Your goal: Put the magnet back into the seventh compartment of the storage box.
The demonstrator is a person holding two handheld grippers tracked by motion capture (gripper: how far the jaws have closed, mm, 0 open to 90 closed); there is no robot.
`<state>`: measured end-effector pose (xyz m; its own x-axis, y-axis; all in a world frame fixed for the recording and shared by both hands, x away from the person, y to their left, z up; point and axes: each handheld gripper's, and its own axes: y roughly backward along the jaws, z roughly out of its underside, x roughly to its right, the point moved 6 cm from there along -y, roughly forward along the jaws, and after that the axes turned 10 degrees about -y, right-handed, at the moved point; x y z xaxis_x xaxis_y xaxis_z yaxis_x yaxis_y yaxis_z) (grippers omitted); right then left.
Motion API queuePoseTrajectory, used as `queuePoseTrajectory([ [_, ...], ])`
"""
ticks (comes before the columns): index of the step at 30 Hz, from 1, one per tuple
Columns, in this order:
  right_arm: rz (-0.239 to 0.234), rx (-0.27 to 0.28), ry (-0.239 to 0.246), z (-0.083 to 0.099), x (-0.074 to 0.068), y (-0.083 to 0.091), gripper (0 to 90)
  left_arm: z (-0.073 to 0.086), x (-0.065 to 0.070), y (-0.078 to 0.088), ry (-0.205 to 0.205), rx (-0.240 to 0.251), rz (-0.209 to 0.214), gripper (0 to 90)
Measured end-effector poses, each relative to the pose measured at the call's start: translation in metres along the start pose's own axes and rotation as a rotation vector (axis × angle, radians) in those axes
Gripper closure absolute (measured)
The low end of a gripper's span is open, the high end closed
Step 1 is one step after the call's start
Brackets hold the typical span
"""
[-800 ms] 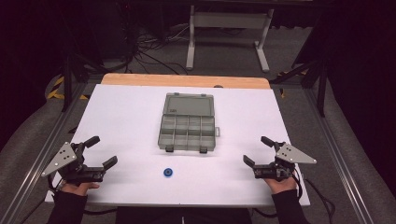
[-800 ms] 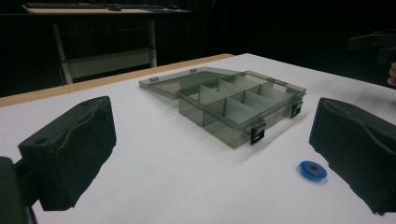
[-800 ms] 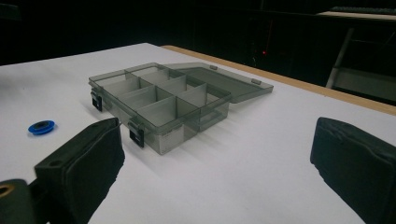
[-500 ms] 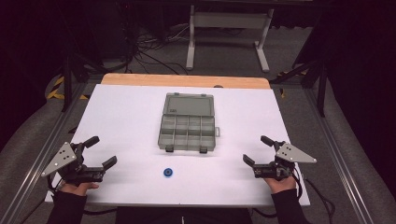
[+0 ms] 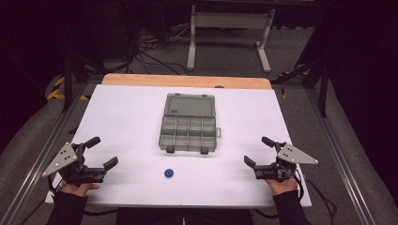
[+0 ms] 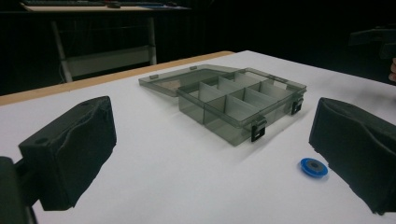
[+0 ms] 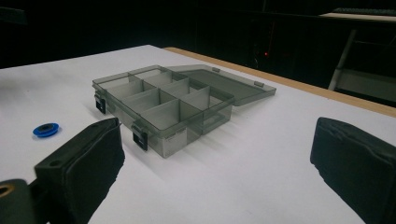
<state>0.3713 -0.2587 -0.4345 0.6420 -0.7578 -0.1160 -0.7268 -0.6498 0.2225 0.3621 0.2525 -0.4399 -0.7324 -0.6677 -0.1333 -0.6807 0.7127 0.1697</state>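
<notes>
White surface [image 5: 131, 117] seen from above, with a grey compartment box [image 5: 188, 132] at its centre, lid folded flat toward the far side. A small blue ring [image 5: 170, 173] lies alone on the bare surface just in front of the box, near the person's edge and apart from both tools. The left hand-held gripper [image 5: 96, 152] rests at the near left corner, the right hand-held gripper [image 5: 257, 151] at the near right corner; each has its jaws spread wide with nothing between them. Nothing stands between either tool and the ring or the box. Behind the surface, a wooden edge strip [image 5: 187, 80], a metal frame stand [image 5: 228, 33] and loose cables [image 5: 145, 51] occupy the dark floor.

The left gripper view places the ring [image 6: 313, 167] just beside its right-hand jaw (the high view shows them well apart) and reveals the box's black latches [image 6: 257, 129]. The right gripper view shows the dividers' height [image 7: 163, 100] and the ring [image 7: 46, 129] beyond the box's near corner.
</notes>
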Motion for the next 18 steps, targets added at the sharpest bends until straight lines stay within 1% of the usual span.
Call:
queuePoseTrajectory([
  [5, -0.003, -0.001, 0.005, -0.001, -0.002, 0.000, 3.3, 0.000, 0.000, 0.000, 0.005, 0.001, -0.001, 1.1],
  [12, -0.006, 0.001, 0.004, -0.003, -0.004, -0.003, 3.3, 0.000, 0.000, 0.000, 0.002, -0.001, 0.000, 1.1],
  [18, -0.037, 0.000, 0.012, -0.008, -0.013, -0.011, 3.3, 0.000, 0.000, 0.000, 0.001, -0.003, 0.001, 1.1],
])
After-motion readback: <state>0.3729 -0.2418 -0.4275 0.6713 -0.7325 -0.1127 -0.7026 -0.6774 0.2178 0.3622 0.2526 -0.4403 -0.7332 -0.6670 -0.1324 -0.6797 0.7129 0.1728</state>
